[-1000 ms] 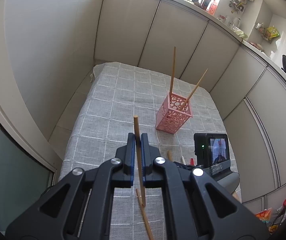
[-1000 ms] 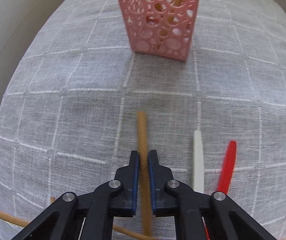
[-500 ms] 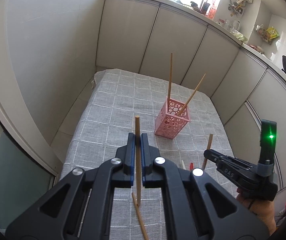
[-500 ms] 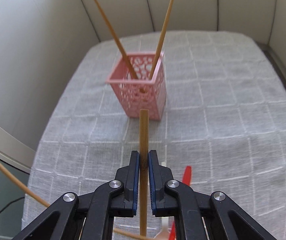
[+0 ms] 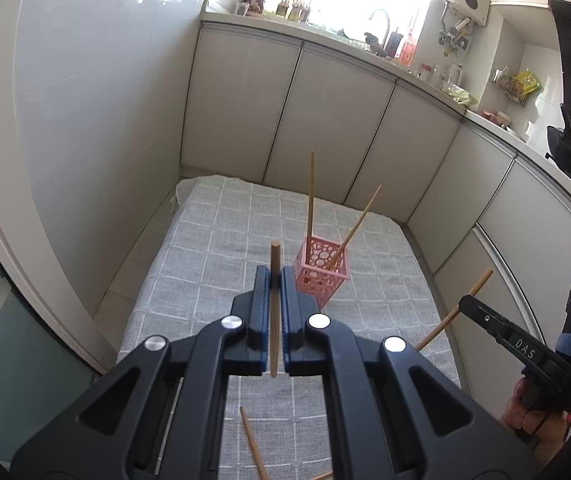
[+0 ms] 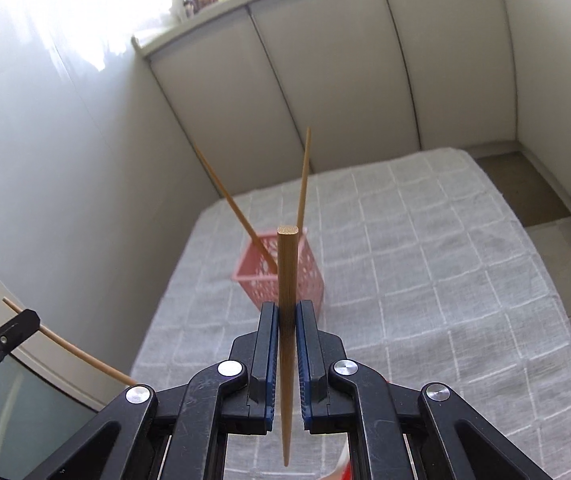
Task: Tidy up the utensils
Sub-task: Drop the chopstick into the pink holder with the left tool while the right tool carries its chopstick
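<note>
The left gripper pinches a chopstick near its blunt end, the stick held roughly upright between the blue pads, clear of the cloth. The right gripper likewise clamps its own chopstick, thick end up, tapered tip hanging below the jaws. Both sticks are light brown wood or bamboo, round and smooth.

Beyond them, the pink basket stands on the checked grey cloth and already holds two chopsticks, one near upright, one leaning. So two look sorted and two are in the air, not yet over the basket. At least one more chopstick lies on the cloth just under the left gripper, and a red-and-white piece at the right view's bottom edge is too cropped to name. The job seems about half done.
</note>
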The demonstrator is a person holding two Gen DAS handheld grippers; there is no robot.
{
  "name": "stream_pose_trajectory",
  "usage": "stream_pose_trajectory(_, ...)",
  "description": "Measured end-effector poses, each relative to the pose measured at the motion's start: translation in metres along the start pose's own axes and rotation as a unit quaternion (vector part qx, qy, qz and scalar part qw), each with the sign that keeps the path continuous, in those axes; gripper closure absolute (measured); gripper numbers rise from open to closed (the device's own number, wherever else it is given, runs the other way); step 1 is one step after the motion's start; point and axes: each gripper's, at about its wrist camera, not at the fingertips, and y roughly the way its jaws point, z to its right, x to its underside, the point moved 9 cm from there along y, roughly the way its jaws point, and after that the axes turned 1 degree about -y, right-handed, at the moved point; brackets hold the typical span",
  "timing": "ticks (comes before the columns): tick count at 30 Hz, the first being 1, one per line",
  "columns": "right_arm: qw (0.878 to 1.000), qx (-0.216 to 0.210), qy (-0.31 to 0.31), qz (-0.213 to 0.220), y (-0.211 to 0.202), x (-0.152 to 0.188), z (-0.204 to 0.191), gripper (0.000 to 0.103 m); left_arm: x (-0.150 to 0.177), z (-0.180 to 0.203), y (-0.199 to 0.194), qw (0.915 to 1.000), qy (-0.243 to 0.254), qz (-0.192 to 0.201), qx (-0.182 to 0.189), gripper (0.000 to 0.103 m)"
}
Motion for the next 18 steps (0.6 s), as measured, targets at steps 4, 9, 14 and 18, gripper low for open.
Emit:
stream_pose_trajectory(4, 0.999, -0.007, 0.002, 0.033, -0.011, -0.017, 0.001, 0.095, -0.021, 0.014, -0.003, 0.9995, 0.01, 0.028, -0.001, 0.097)
stream_pose_trajectory(9, 0.998, -0.009, -0.003, 0.057, -0.011, -0.031, 0.004, 0.095, -0.05, 0.035, 0.008, 0.9985, 0.025, 0.048, 0.003, 0.097)
stream_pose_trajectory(14, 0.998, -0.002, -0.016, 0.061, -0.003, -0.041, 0.009, 0.095, -0.084, 0.057, 0.025, 0.9966, 0.037, 0.074, 0.006, 0.097)
stream_pose_trajectory(18, 0.998, 0.005, -0.017, 0.058, 0.006, -0.043, 0.017, 0.095, -0.1, 0.074, 0.042, 0.9949, 0.051, 0.086, 0.007, 0.097)
